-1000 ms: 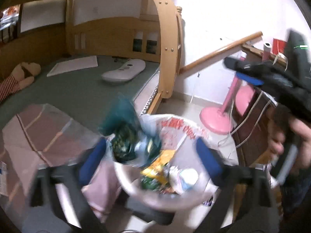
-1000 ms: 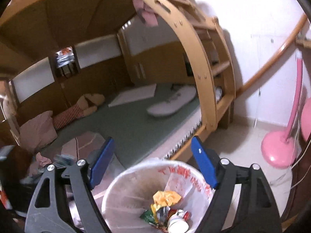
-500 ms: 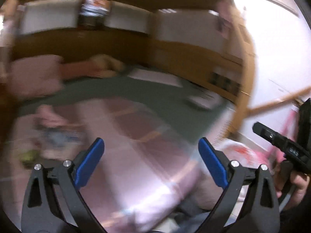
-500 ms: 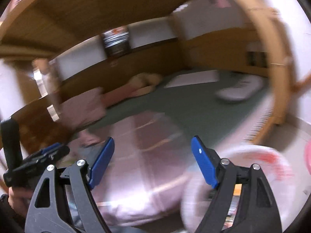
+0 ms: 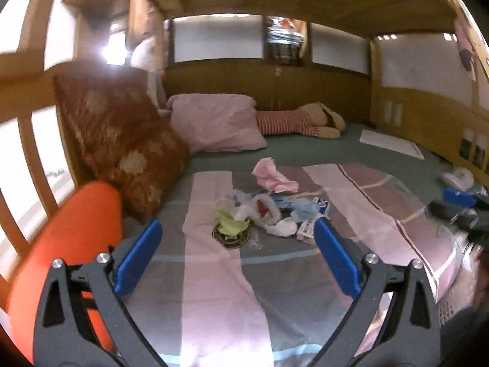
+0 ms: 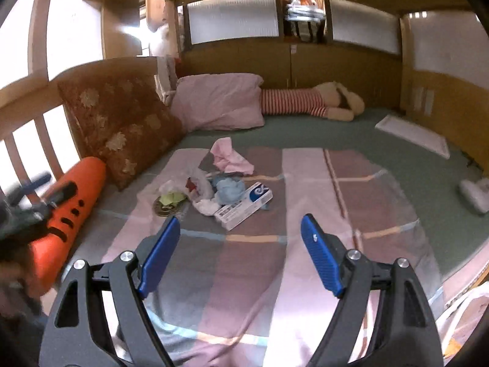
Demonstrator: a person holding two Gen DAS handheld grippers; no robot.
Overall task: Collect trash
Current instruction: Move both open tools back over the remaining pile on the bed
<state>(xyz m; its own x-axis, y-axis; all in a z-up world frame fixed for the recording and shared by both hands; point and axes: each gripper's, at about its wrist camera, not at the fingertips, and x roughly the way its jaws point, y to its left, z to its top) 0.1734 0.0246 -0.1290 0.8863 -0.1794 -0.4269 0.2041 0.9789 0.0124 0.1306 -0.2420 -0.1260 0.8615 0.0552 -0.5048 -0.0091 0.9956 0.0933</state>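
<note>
A heap of trash lies mid-blanket on the bed: a white plastic bag (image 5: 259, 211), a yellow-green wrapper (image 5: 230, 224) on a round dark lid, blue tissue (image 6: 229, 188), a white-and-blue box (image 6: 244, 205) and a pink crumpled piece (image 6: 227, 156). My left gripper (image 5: 237, 224) is open and empty, just short of the heap. My right gripper (image 6: 240, 218) is also open and empty, its fingers short of the box. At the left edge of the right wrist view the left gripper (image 6: 39, 195) shows as a blur. The bag-lined bin's rim (image 6: 464, 315) shows at the bottom right.
A brown floral cushion (image 6: 119, 122) and an orange bolster (image 6: 70, 211) line the left rail. A pink pillow (image 6: 220, 104) and a striped plush toy (image 6: 308, 101) lie at the back. A white board (image 6: 412, 136) and a white device (image 6: 475, 192) lie on the green mattress at the right.
Both views have swung left from the bin beside the bed to the blanket. The green wrapper seen between the left fingers above the bin is gone from them.
</note>
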